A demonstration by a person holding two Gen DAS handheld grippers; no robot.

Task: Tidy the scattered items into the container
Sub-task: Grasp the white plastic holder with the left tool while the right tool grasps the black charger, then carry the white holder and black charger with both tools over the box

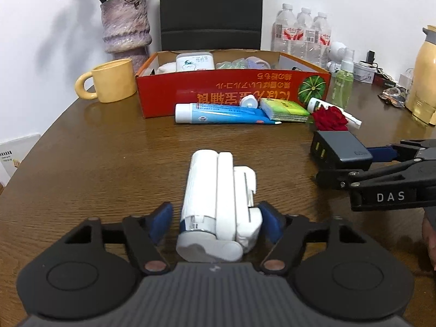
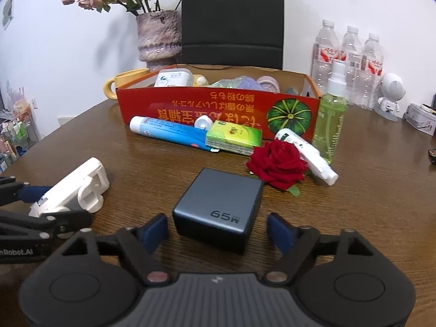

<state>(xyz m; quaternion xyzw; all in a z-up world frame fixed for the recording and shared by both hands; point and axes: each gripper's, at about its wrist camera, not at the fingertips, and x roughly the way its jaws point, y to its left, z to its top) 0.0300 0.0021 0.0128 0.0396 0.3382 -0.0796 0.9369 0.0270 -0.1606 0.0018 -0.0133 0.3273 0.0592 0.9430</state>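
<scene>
Red cardboard box (image 2: 190,109) on woodgrain table (image 2: 368,204). Left gripper (image 1: 215,222) spread around smooth white plastic gadget (image 1: 218,204), right gripper (image 2: 218,231) wide around boxy matte grey charger (image 2: 218,212), pads apart.

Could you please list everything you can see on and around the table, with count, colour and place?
Box: one, red, far middle of table, already holding items.
Toothpaste tube: one, blue and white, before the box.
Tissue pack: one, green, beside the tube.
Rose: one, red, right of centre.
White tube: one, behind the rose.
Spray bottle: one, green, at the box's right end.
Charger: one, dark grey, between the right tool's pads.
White folding gadget: one, between the left tool's pads.
Mug: one, yellow, left of the box.
Vase: one, purple, holding dried flowers.
Water bottles: three, clear, far right.
Chair: one, black, behind the table.
Left tool: one, black, open.
Right tool: one, black, open.
</scene>
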